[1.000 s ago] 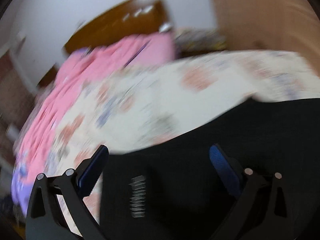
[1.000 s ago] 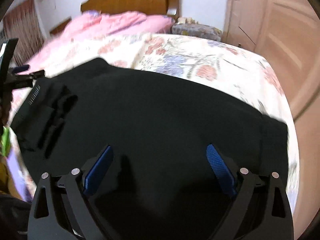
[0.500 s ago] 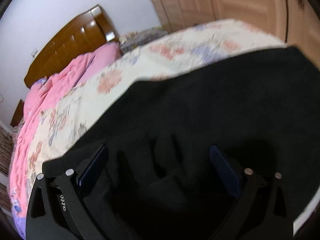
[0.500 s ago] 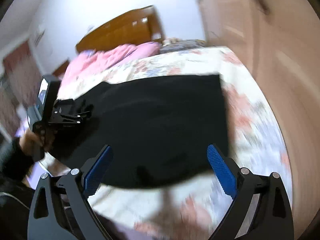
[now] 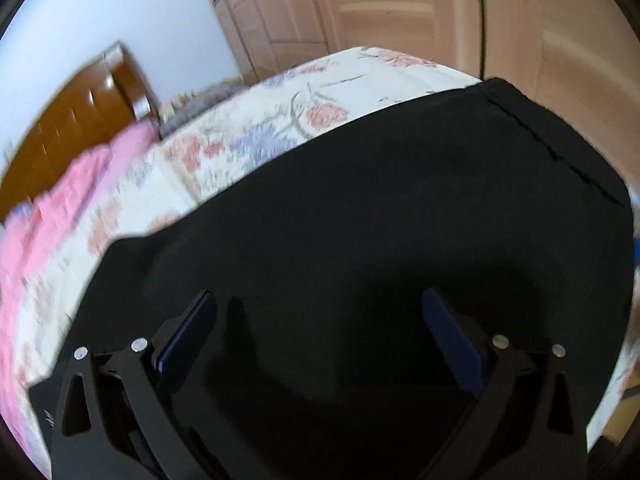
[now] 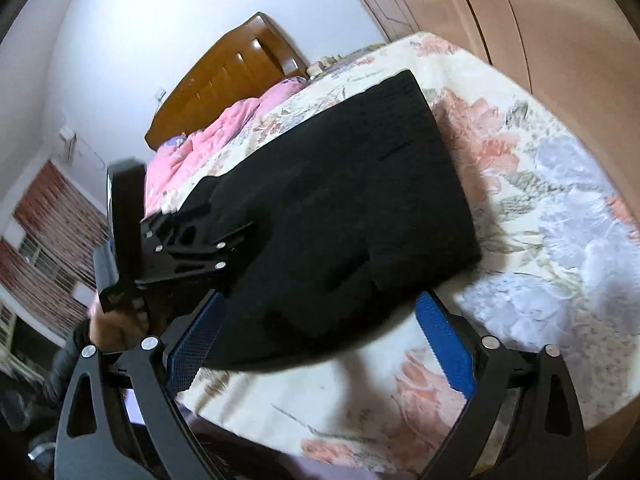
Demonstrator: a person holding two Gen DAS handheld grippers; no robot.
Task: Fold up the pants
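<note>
L claw [image 5: 318, 320]: held low over black pants [image 5: 360, 240], jaws wide apart, nothing gripped; person's hand [image 6: 114, 326] on its grip at far left of R view. R claw [image 6: 320, 320]: jaws wide, empty, hovering at pants' near edge. Pants lie flat on floral bedspread [image 6: 540, 208], bare spread to the right and near side. Pink quilt [image 6: 224, 128], wood headboard [image 6: 232, 76], wardrobe doors [image 5: 400, 12] behind.

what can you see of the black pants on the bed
The black pants lie folded into a flat, roughly rectangular stack on the floral bedspread. The fabric looks thick, soft and matte, with a pocket-like flap and stitched seam near one edge. The left tongs sit open over one end; the right tongs are open by the near edge.
</note>
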